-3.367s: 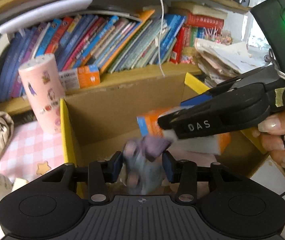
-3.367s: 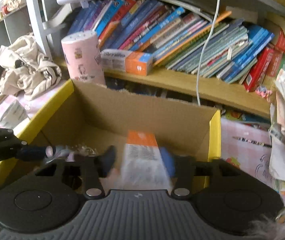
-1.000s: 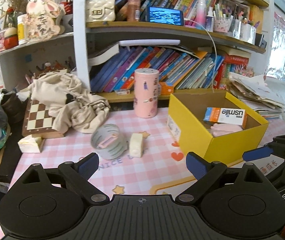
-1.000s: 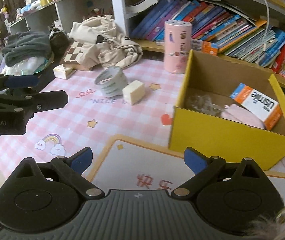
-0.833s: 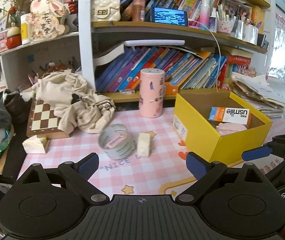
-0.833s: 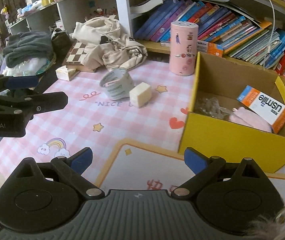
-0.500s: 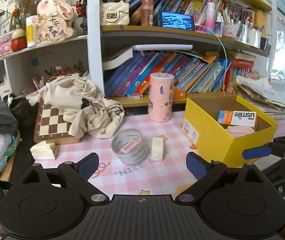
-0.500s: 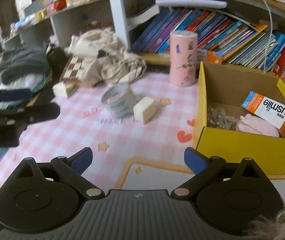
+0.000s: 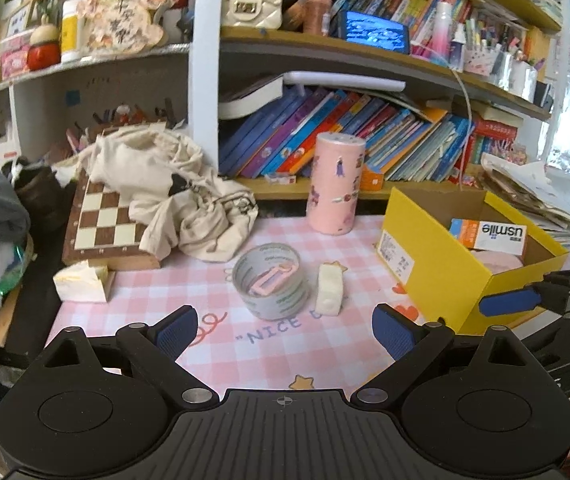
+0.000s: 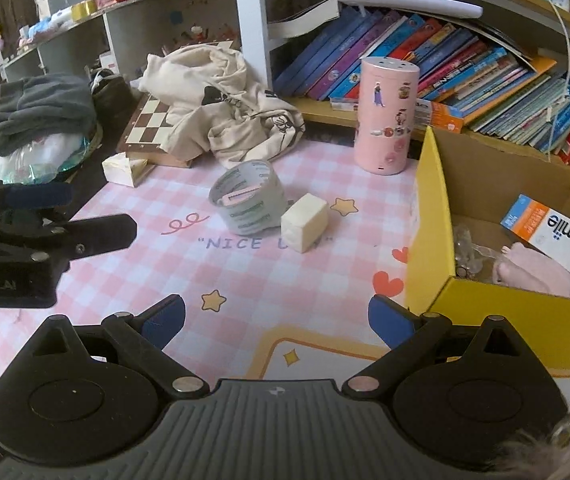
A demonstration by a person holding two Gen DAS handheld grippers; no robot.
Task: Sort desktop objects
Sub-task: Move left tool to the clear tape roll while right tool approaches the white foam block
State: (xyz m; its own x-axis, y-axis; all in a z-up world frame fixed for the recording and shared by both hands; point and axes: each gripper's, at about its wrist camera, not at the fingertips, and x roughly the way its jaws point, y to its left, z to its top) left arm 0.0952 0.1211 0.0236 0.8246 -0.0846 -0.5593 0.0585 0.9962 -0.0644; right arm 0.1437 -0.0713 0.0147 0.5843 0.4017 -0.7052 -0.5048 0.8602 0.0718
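Tools: left tool [image 9: 285, 326] and right tool [image 10: 277, 318] spread wide, empty.
Risk: tape roll [image 9: 271, 280] touching soap block [image 9: 330, 290]; grabbing either could nudge the other.

the cream cloth [image 9: 173, 196] is covering the far right part of the chessboard [image 9: 105, 220], and the board's far edge is disappearing under it. the yellow box [image 10: 497, 320] is running off the right edge in the right wrist view, and its near wall is hiding the lower part of the pink soft thing [image 10: 533, 268] inside. the clear crinkly item [image 10: 467, 248] beside it is staying too indistinct to identify. the pink piece [image 9: 271, 280] inside the tape roll [image 9: 271, 280] is too small to name. the right hand-held gripper [image 9: 509, 304] is getting cut off by the frame edge.
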